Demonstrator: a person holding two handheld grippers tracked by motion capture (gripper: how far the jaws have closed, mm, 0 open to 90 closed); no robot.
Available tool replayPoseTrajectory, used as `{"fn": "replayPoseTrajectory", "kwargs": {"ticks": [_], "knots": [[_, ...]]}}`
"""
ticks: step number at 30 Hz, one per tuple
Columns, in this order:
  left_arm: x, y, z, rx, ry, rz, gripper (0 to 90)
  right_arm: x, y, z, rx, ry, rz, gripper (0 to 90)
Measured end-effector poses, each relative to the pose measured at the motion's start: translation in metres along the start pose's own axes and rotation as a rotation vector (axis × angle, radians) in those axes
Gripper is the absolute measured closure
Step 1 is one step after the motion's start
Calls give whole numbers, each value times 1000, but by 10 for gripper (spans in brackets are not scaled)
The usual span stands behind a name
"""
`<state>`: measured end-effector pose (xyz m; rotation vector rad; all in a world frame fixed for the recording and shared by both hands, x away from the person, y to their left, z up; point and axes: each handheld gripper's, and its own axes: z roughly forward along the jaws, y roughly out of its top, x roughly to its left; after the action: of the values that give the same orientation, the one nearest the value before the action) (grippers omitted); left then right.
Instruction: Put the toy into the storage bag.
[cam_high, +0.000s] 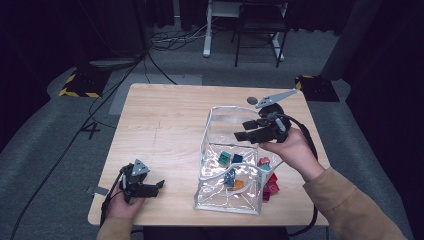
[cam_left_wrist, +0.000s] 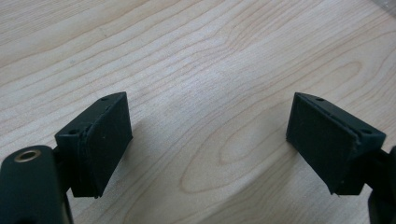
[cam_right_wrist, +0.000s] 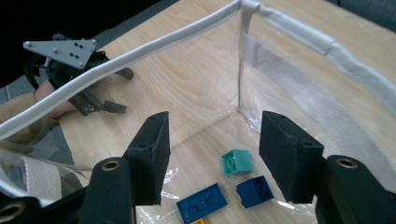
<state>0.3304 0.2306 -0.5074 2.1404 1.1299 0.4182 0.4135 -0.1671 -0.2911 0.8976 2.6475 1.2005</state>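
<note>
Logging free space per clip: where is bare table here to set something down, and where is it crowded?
Bare wood lies between the left gripper and the clear bag, and across the far left of the table. Crowded: bricks inside the bag, red bricks at its right side, the right gripper above it.

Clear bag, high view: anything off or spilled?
A few bricks lie on the table against the bag's right side, outside it, while other bricks are inside. The bag stands upright, its clear walls wrinkled.

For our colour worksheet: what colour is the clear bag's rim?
White; the rim shows best in the right gripper view.
</note>
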Motion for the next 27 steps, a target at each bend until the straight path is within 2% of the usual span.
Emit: {"fn": "replayPoseTrajectory", "kwargs": {"ticks": [5, 18, 27], "knots": [[0, 0, 0, 0, 0, 0, 145, -6, -5, -17, -36, -22, 8, 431], [0, 0, 0, 0, 0, 0, 144, -26, -28, -60, -144, -115, 36, 421], [0, 0, 0, 1, 0, 1, 144, -43, -44, -85, -185, -175, 69, 419]]}}
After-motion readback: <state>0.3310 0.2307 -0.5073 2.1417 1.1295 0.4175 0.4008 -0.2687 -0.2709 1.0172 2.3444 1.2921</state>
